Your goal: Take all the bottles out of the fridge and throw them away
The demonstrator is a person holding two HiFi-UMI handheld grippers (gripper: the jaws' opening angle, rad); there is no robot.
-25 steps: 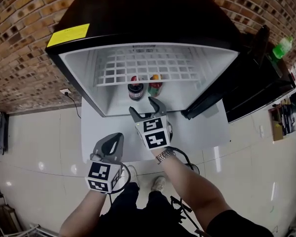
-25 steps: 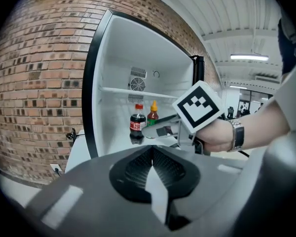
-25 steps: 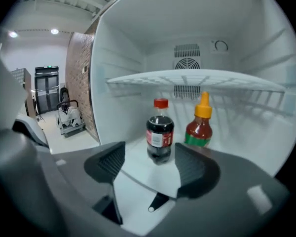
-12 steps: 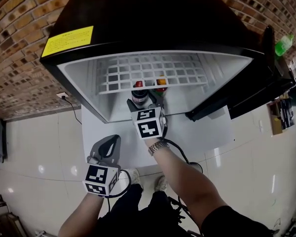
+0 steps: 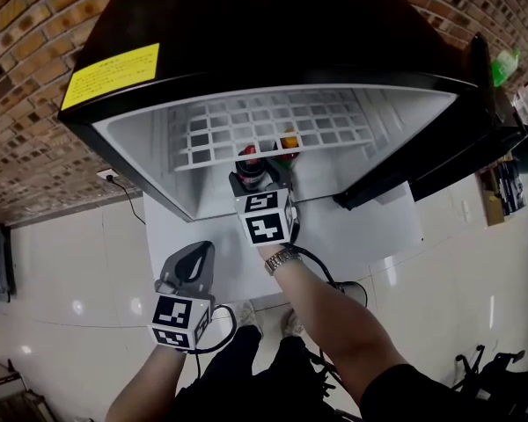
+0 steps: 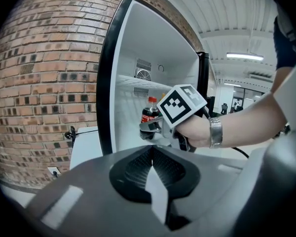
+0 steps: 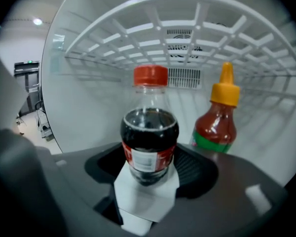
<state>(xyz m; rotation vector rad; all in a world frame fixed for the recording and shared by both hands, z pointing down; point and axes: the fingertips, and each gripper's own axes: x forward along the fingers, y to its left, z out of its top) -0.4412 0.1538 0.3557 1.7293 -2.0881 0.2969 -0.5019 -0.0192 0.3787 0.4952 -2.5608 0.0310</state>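
Here, left tool point(image 6: 153, 157) closed; right tool point(image 7: 150, 167) spread, narrowing, round cola bottle point(image 7: 149, 132); sauce point(image 7: 217, 122) beside.

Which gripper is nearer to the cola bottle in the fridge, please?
Right. The right gripper, jaws just closing slightly, straddles the cola bottle; the left gripper hangs outside the fridge.

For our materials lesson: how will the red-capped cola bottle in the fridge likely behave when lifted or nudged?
The cola bottle looks nearly full, so probably heavy for its size. Tall and narrow, it may tip if pushed high. Its smooth plastic could be slippery.
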